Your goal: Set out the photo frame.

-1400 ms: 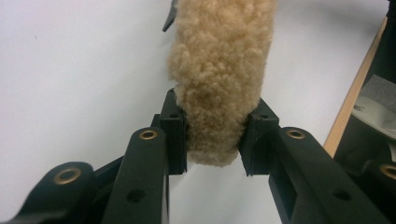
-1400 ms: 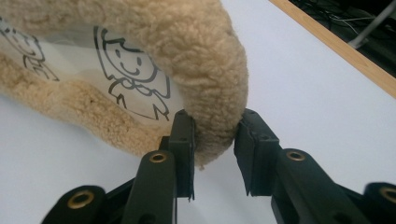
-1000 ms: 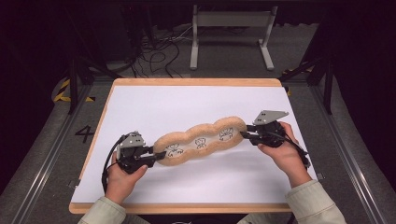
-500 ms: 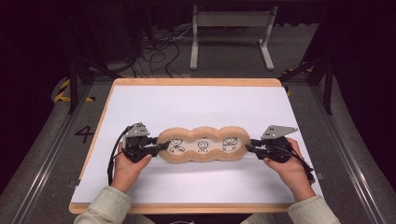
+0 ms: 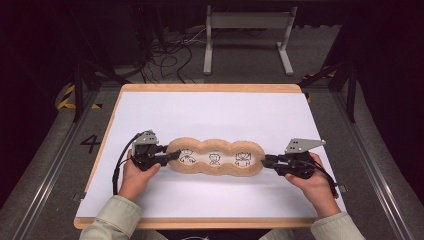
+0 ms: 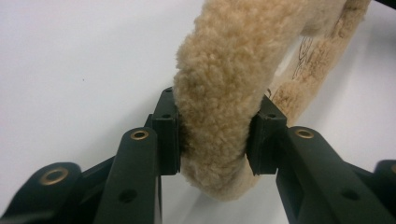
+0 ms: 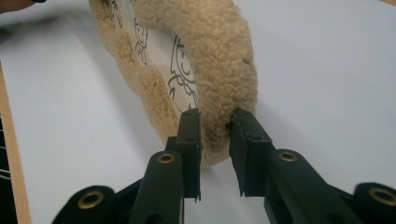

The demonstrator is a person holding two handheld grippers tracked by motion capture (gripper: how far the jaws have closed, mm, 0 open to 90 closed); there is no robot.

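A tan fleecy cushion (image 5: 215, 159) with three lobes, each bearing a black cartoon figure, lies flat and crosswise on the white table top (image 5: 210, 112). My left gripper (image 5: 172, 156) holds its left end. In the left gripper view the pads press into the thick fleece rim (image 6: 219, 93) from both sides of my left gripper (image 6: 215, 135). My right gripper (image 5: 265, 161) holds the right end, and in the right gripper view the rim (image 7: 210, 56) is pinched in my right gripper (image 7: 214, 126). Both sets of jaws have just been opening a little, with the rim still between them.
The white top has a wooden border (image 5: 210, 88). Behind the table stand a metal frame (image 5: 247, 30) and loose cables (image 5: 170, 55) on the dark floor. A painted 4 (image 5: 90, 143) marks the floor at the left. White surface lies beyond and in front of the cushion.
The cushion went from slanted, right end farther away, to level across the table and lower. The right hand came nearer and outward; the left hand moved slightly farther away.
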